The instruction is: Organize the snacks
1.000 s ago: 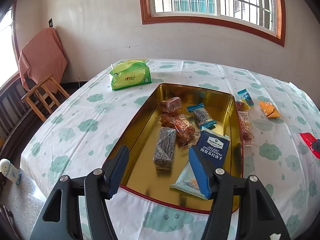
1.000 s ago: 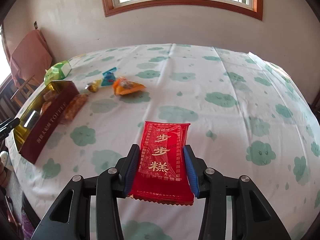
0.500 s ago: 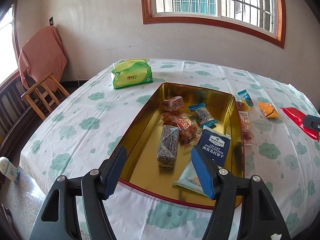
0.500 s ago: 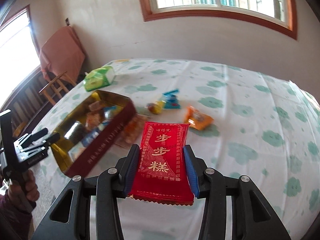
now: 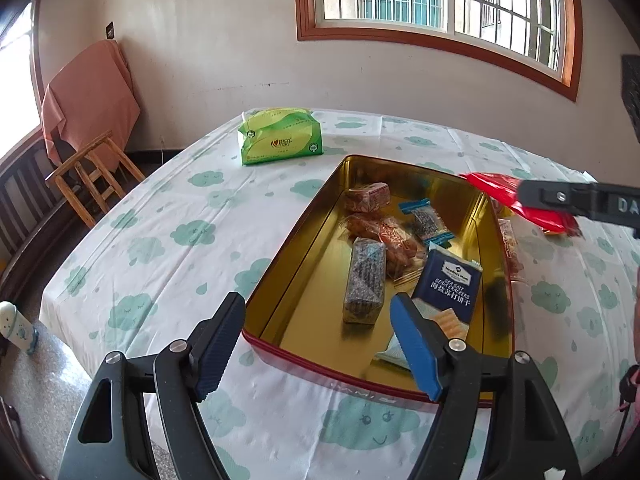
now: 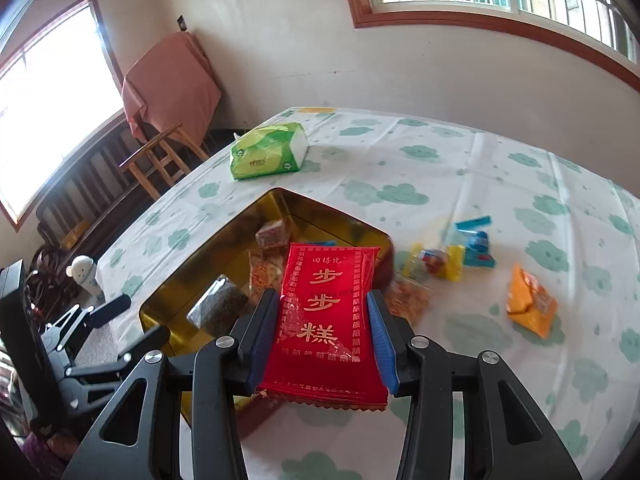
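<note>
My right gripper (image 6: 322,322) is shut on a red snack packet (image 6: 326,312) with gold characters and holds it in the air over the right rim of the gold tin (image 6: 168,300). In the left wrist view the packet (image 5: 516,200) and the right gripper (image 5: 568,200) come in from the right, above the tin (image 5: 304,308). The tin holds several wrapped snacks, among them a dark bar (image 5: 365,280) and a blue cracker pack (image 5: 448,280). My left gripper (image 5: 320,344) is open and empty, low over the tin's near edge.
A green tissue pack (image 5: 280,140) lies behind the tin. Loose snacks lie right of the tin: an orange pack (image 6: 530,304), a blue one (image 6: 476,244) and a yellow one (image 6: 440,262). A wooden stool (image 5: 92,176) stands left of the table.
My right gripper has carried the red packet left, from over the bare cloth to above the tin's right rim. My left gripper has stayed open near the tin's near edge.
</note>
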Motion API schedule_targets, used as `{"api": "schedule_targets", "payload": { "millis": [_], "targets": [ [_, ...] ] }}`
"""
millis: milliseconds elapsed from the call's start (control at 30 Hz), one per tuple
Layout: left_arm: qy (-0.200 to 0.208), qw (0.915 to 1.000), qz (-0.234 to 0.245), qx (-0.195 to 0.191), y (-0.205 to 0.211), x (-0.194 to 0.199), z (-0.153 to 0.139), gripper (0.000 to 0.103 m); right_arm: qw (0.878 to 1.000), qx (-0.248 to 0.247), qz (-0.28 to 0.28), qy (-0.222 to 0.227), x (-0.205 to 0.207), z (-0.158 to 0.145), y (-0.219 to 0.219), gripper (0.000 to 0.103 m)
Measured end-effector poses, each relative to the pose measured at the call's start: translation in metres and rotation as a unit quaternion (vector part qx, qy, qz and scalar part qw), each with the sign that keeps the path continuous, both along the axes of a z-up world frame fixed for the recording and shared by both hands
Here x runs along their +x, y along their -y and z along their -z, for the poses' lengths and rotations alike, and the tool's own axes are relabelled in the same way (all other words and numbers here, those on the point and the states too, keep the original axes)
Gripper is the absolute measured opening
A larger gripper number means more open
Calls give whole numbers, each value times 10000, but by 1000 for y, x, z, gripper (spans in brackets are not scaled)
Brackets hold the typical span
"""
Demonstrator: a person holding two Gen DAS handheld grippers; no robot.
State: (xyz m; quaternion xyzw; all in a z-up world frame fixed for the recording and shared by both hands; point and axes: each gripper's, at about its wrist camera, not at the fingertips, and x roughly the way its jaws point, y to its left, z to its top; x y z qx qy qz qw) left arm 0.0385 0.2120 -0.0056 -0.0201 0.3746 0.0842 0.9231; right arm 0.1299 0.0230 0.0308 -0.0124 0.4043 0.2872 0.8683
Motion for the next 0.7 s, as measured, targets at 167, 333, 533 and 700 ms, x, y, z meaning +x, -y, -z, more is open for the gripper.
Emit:
{"api": "schedule_targets", "payload": {
  "millis": [167, 333, 533, 700],
  "targets": [
    [44, 10000, 17, -74, -4, -2, -3, 72, 9998, -64, -90, -133, 18, 10, -22, 45],
    [88, 9998, 111, -155, -2, -3, -7, 72, 9995, -152, -137, -243, 34, 23, -40, 45],
    [46, 9997, 194, -160, 2, -2, -4, 72, 9992, -160, -145, -339, 48, 36, -56, 45],
    [-32, 9996, 210, -195, 4, 1, -1, 72, 9991, 40, -127, -410, 55, 38, -58, 46]
  ]
}}
